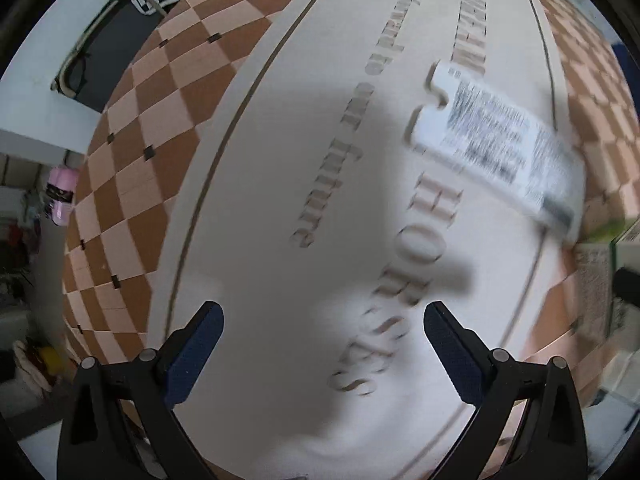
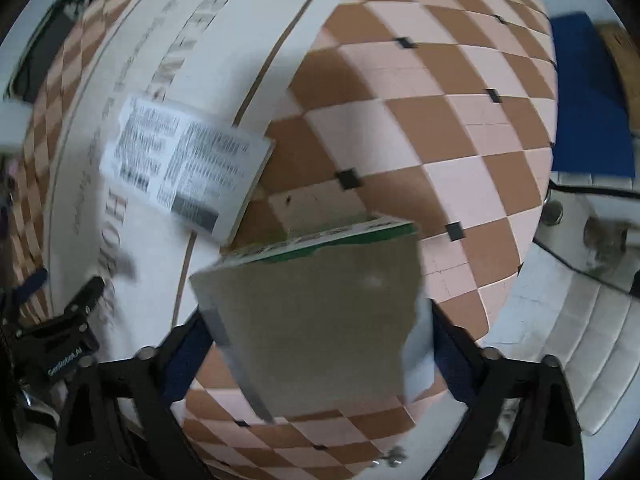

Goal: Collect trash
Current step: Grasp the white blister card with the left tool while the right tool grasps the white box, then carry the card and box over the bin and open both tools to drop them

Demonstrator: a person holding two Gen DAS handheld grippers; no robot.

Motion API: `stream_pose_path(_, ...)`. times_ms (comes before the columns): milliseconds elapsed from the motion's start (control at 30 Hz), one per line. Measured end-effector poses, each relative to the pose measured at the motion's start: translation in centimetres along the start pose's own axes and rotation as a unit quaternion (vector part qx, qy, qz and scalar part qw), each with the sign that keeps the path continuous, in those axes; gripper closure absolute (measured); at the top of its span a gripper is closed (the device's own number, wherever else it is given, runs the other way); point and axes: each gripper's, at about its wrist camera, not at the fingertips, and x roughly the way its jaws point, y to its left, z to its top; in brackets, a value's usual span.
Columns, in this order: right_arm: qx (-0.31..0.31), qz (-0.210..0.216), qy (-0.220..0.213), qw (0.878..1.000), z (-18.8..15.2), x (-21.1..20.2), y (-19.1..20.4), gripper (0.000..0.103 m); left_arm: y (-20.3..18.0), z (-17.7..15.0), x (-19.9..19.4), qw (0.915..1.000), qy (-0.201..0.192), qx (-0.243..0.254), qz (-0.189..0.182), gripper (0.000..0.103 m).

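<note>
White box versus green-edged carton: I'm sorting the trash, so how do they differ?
The white box lies flat on the cream mat; the green-edged carton sits between the right gripper's fingers. The white box shows dense black print; the carton shows a plain grey-brown face. Both look like flat cardboard packaging.

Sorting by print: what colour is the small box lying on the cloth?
White, with dense black print; the small box shows best in the right wrist view.

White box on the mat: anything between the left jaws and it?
Nothing visible. The left gripper is open and empty over the mat; only bare printed mat lies between it and the white box. The green carton sits beside the box, off that line.
</note>
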Motion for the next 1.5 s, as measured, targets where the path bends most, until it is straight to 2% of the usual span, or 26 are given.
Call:
stream_pose_path(133,0.080,0.000,-0.033,0.996,-0.1,-1.6,-3.8,0.012,-0.5,3.3,-0.4,0.9943,0.039,-0.072,-0.069,0.000)
stream_pose_path(233,0.139,0.003,-0.050,0.989,0.7,-2.4,-6.7,0.012,-1.1,5.7,0.1,0.9792,0.078,-0.139,-0.125,0.001)
stream_pose_path(333,0.174,-0.007,-0.071,0.982,1.5,-3.1,-8.7,0.012,-1.9,7.8,1.2,0.9620,0.112,-0.196,-0.154,0.001)
stream_pose_path(367,0.184,-0.009,-0.076,0.980,1.7,-3.2,-9.2,0.012,-2.2,8.5,1.8,0.9536,0.128,-0.219,-0.162,0.001)
stream_pose_path(533,0.210,-0.014,-0.082,0.974,3.6,-2.9,-10.2,0.012,-2.6,10.4,4.6,0.9252,0.178,-0.294,-0.160,0.001)
stream_pose_path(633,0.215,-0.013,-0.077,0.973,4.2,-2.2,-10.8,0.012,-2.3,10.7,5.4,0.9188,0.186,-0.321,-0.134,0.002)
stream_pose_path(733,0.214,-0.014,-0.077,0.974,4.2,-2.1,-10.7,0.013,-2.4,11.1,5.5,0.9211,0.183,-0.326,-0.108,0.011)
stream_pose_path(800,0.210,-0.014,-0.079,0.974,3.9,-2.2,-10.4,0.013,-2.3,10.8,5.0,0.9295,0.164,-0.315,-0.099,0.019)
stream_pose_path(867,0.205,-0.016,-0.084,0.975,3.6,-2.5,-10.0,0.013,-3.3,10.8,4.6,0.9428,0.146,-0.283,-0.100,0.019)
stream_pose_path(1033,0.193,-0.019,-0.096,0.976,2.5,-3.3,-9.4,0.013,-2.4,9.3,3.6,0.9558,0.114,-0.245,-0.117,0.020)
stream_pose_path(1067,0.191,-0.021,-0.101,0.976,2.1,-3.5,-9.2,0.013,-2.8,8.5,3.0,0.9597,0.103,-0.233,-0.118,0.020)
stream_pose_path(1100,0.187,-0.022,-0.105,0.976,1.7,-3.7,-8.9,0.013,-4.9,8.1,2.1,0.9622,0.095,-0.225,-0.119,0.020)
stream_pose_path(1267,0.178,-0.024,-0.121,0.976,-0.9,-4.3,-7.4,0.013,-5.0,5.9,-0.1,0.9704,0.051,-0.187,-0.143,0.020)
stream_pose_path(1500,0.184,0.012,-0.126,0.975,-7.1,-4.4,-4.0,0.013,-2.2,2.8,-4.2,0.9758,-0.004,-0.146,-0.163,0.020)
